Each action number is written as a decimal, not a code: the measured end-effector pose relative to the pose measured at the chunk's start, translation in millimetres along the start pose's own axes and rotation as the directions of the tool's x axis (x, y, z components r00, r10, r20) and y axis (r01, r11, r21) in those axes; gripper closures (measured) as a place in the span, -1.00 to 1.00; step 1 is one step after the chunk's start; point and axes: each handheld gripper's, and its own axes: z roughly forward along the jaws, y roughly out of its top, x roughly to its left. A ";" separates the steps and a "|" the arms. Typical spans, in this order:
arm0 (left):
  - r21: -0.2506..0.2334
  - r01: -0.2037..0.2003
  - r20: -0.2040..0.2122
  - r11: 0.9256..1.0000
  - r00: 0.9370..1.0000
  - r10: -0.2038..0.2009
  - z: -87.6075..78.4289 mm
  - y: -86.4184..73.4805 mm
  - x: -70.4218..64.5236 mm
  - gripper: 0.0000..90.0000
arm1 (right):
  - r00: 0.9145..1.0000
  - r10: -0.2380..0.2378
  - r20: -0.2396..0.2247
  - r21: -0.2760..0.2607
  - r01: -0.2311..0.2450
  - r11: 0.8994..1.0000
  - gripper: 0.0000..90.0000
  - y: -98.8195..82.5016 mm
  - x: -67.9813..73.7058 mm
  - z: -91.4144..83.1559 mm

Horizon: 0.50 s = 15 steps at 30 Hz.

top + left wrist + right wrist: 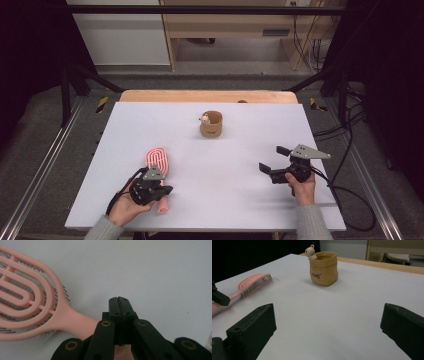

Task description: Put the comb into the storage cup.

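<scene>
A pink hairbrush (157, 160) lies on the white tabletop (220, 165) at the front left, head pointing away from the person. My left gripper (166, 190) rests over its handle, jaws shut pad against pad. In the left gripper view the left gripper (119, 300) has nothing between its pads, and the hairbrush (25, 302) handle runs beneath them. My right gripper (273, 158) hovers at the front right, jaws wide open and holding nothing. The right gripper (328, 315) faces a tan bag-shaped cup (323, 268) with a small bear figure on its rim; the hairbrush (252, 283) lies to its left. The cup (211, 125) stands at the middle back.
A wooden table edge (207, 96) shows behind the white top. Black frame posts (66, 95) stand at both far corners. Cables (350, 195) trail off the right side onto the floor. Wooden furniture (235, 30) stands beyond the table.
</scene>
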 end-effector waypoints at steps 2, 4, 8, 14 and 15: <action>0.010 -0.005 -0.001 1.000 1.000 0.005 -0.6 -0.8 -0.4 1.00 | 1.000 -0.001 0.000 -0.001 0.001 1.000 -0.99 0.0 -0.1 0.0; 0.015 -0.008 -0.004 1.000 1.000 0.008 -1.0 -1.5 -1.1 1.00 | 1.000 -0.002 0.000 -0.001 0.002 1.000 -0.99 0.0 -0.1 0.0; 0.028 -0.015 -0.010 0.999 1.000 0.015 -3.9 -3.7 -1.8 1.00 | 1.000 -0.002 0.001 -0.002 0.002 1.000 -0.99 0.0 -0.1 -0.1; 0.037 -0.017 -0.022 0.999 1.000 0.017 -7.3 -6.8 -1.4 1.00 | 1.000 -0.002 0.002 -0.001 0.002 1.000 -0.99 0.0 -0.1 -0.1; 0.037 -0.017 -0.022 0.999 1.000 0.017 -7.3 -6.8 -1.4 1.00 | 1.000 -0.002 0.002 -0.001 0.002 1.000 -0.99 0.0 -0.1 -0.1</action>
